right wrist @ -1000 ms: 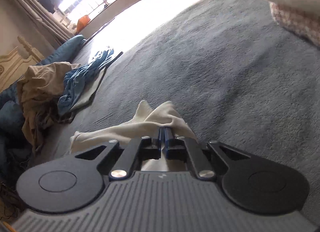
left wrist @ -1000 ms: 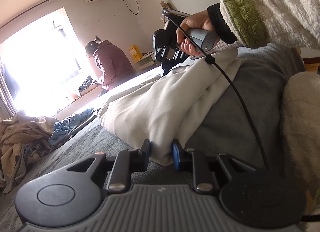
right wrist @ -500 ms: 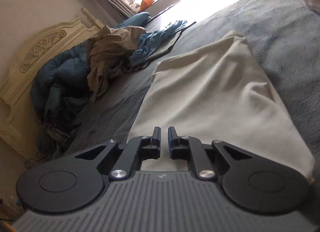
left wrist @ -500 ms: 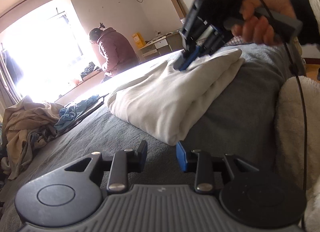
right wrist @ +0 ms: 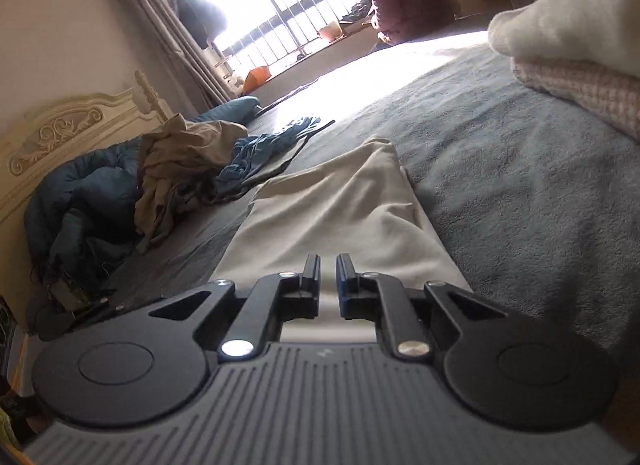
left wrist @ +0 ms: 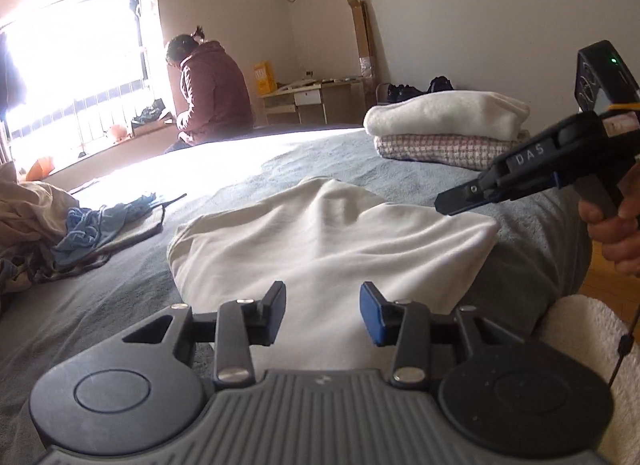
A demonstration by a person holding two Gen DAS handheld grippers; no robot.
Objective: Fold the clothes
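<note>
Left wrist: both grippers' fingers (left wrist: 323, 311) (right wrist: 328, 271) apart, empty, above cream garment (left wrist: 340, 241).

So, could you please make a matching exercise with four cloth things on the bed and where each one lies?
Things:
1. cream garment
2. white fleece
3. checked fabric
4. blue garment

Places:
A. crumpled near the beige pile at the left
B. top of the folded stack
C. folded flat just ahead of both grippers
D. bottom of the folded stack, on the grey bed cover

Pairs: 1-C, 2-B, 3-D, 4-A
</note>
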